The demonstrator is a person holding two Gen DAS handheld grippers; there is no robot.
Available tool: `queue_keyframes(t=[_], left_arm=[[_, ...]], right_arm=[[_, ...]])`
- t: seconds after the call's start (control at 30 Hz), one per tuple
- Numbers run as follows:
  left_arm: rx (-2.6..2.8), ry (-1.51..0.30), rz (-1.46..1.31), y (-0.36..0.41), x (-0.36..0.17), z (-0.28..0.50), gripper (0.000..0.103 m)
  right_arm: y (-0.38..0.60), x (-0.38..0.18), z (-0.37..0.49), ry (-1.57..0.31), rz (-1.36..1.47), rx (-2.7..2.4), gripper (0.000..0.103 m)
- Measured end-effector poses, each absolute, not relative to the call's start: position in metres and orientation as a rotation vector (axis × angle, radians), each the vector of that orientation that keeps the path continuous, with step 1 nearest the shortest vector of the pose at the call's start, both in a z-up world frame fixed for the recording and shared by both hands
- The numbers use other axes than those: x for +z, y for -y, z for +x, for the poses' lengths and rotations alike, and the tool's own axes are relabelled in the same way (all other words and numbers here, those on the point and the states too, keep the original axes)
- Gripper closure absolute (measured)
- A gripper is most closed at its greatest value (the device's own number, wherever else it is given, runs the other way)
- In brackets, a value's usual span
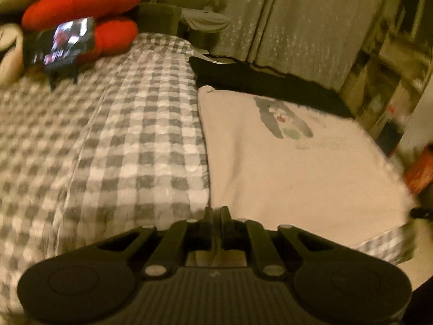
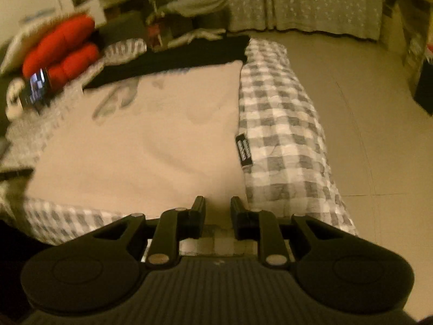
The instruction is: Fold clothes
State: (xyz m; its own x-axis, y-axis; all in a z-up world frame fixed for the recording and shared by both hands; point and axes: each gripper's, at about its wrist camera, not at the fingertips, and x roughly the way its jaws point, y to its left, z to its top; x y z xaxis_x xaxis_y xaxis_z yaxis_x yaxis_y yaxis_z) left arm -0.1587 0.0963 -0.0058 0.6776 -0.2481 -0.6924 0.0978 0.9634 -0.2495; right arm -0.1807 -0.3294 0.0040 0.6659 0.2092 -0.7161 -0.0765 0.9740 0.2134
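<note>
While the shirt is lying part-folded on the bed, the left tool is pinching its six-o'clock hem and the right tool is straddling it, slightly spread; further folds seem left

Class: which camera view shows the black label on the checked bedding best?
The right wrist view: the label sits in plain sight on the checked bedding, beside the cream garment. The left wrist view does not show it.
</note>
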Motion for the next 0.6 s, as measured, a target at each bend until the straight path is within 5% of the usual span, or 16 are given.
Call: queue_keyframes(t=[0.37, 0.47, 0.6], left_arm=[[-0.254, -0.811, -0.292, -0.104, -0.004, -0.169, 0.094], [-0.307, -0.816, -0.294, -0.101, -0.004, -0.170, 0.062], [-0.322, -0.829, -0.255, -0.091, -0.007, -0.168, 0.062]], right_arm=[[0.351, 0.008, -0.180, -0.816, 0.282, 0.141, 0.076], [0.347, 0.004, -0.179, -0.839, 0.268, 0.151, 0.076], [0.341, 0.001, -0.178, -0.860, 0.231, 0.175, 0.076]])
